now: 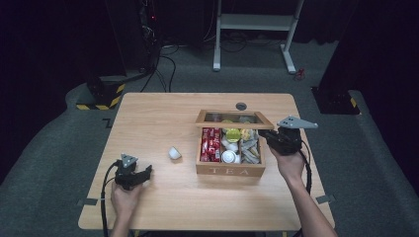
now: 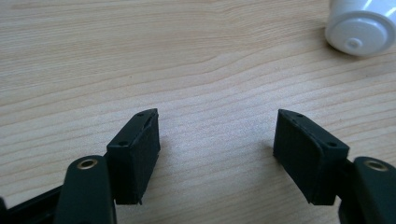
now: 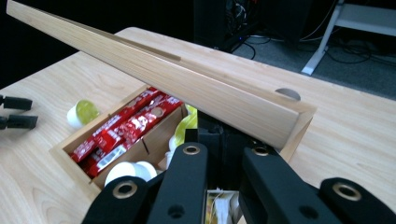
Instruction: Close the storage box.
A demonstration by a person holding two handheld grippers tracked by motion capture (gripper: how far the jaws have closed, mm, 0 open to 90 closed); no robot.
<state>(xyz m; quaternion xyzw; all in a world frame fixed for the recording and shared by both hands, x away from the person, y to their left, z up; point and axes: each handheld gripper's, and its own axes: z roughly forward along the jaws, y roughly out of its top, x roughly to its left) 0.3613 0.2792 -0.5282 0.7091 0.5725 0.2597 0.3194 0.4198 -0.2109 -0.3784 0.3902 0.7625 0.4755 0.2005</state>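
Two grippers: one in each hand, both over the wooden table (image 1: 148, 113).
Left gripper (image 2: 217, 154): near the table's front left corner, jaws spread wide over bare wood, nothing between them.
White capsule (image 1: 174, 153): lies on the table between the left gripper and the box, apart from both.
Right gripper (image 1: 264, 134): at the tea box's right side, jaws pressed together under the lid's (image 3: 154, 70) edge.
Tea box (image 1: 230, 171): right of the table's centre, lid half raised; holds red sachets (image 3: 123, 130) and capsules.

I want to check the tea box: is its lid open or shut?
Open: the lid is raised, showing red sachets inside.
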